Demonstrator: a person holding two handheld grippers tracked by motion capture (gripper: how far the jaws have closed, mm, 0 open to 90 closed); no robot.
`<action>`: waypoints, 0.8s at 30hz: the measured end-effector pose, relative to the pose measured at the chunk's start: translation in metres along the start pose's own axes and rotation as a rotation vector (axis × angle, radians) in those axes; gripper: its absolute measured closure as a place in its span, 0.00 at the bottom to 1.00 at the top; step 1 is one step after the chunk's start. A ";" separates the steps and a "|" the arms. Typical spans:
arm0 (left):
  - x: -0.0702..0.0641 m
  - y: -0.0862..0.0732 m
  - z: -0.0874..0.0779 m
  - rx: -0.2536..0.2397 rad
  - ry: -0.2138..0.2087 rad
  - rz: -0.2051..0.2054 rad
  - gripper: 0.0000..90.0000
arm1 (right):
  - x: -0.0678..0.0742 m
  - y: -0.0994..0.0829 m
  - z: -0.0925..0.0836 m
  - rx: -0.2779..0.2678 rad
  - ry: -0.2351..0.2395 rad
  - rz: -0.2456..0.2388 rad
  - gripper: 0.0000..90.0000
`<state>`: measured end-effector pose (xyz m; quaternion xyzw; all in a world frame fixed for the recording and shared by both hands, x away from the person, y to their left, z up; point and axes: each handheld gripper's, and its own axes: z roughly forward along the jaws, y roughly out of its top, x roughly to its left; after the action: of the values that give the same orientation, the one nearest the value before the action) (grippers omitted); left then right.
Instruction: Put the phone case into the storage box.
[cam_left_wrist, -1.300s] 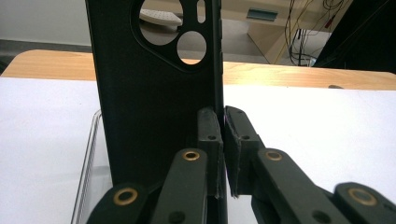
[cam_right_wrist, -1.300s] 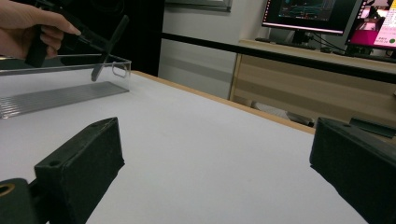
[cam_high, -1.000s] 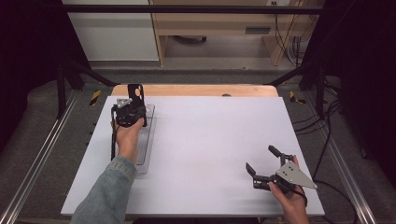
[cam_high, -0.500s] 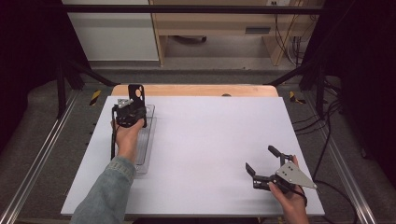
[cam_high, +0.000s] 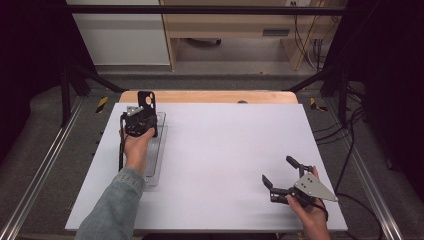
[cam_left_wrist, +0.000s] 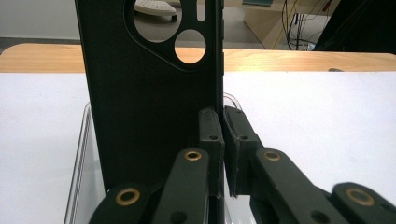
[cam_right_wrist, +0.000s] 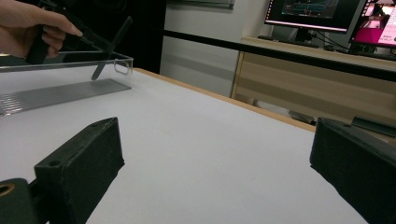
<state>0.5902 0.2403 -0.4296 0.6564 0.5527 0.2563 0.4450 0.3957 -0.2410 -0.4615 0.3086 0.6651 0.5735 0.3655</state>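
Note:
A black phone case (cam_high: 146, 100) with a camera cutout stands upright over the far end of a clear plastic tray (cam_high: 159, 150) at the table's left. My left gripper (cam_high: 144, 121) is shut on it. In the left gripper view the jaws pinch the case (cam_left_wrist: 149, 93) at its right edge, with my gripper (cam_left_wrist: 223, 128) closed around that thin wall and the tray rim (cam_left_wrist: 86, 121) below. My right gripper (cam_high: 277, 170) rests low near the front right of the white table, open and holding nothing. In the right gripper view its pads (cam_right_wrist: 84, 158) stand wide apart over bare table.
The white tabletop (cam_high: 225, 145) has a wooden strip (cam_high: 210, 96) along its far edge. In the right gripper view the tray (cam_right_wrist: 65, 88) and the case (cam_right_wrist: 112, 46) in the other hand lie far left. Monitors (cam_right_wrist: 317, 14) and a wooden desk stand behind.

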 end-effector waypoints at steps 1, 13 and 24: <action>0.000 0.000 0.000 0.000 0.000 0.000 0.96 | 0.000 0.000 0.000 0.001 0.000 -0.003 0.03; 0.000 0.000 0.000 0.004 -0.001 0.012 0.96 | 0.000 0.000 0.000 0.001 -0.001 -0.002 0.03; -0.002 -0.002 0.004 0.018 -0.013 0.016 0.96 | 0.000 0.000 0.001 0.003 0.003 -0.001 0.03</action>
<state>0.5919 0.2376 -0.4326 0.6666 0.5467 0.2504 0.4406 0.3959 -0.2403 -0.4616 0.3077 0.6666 0.5728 0.3646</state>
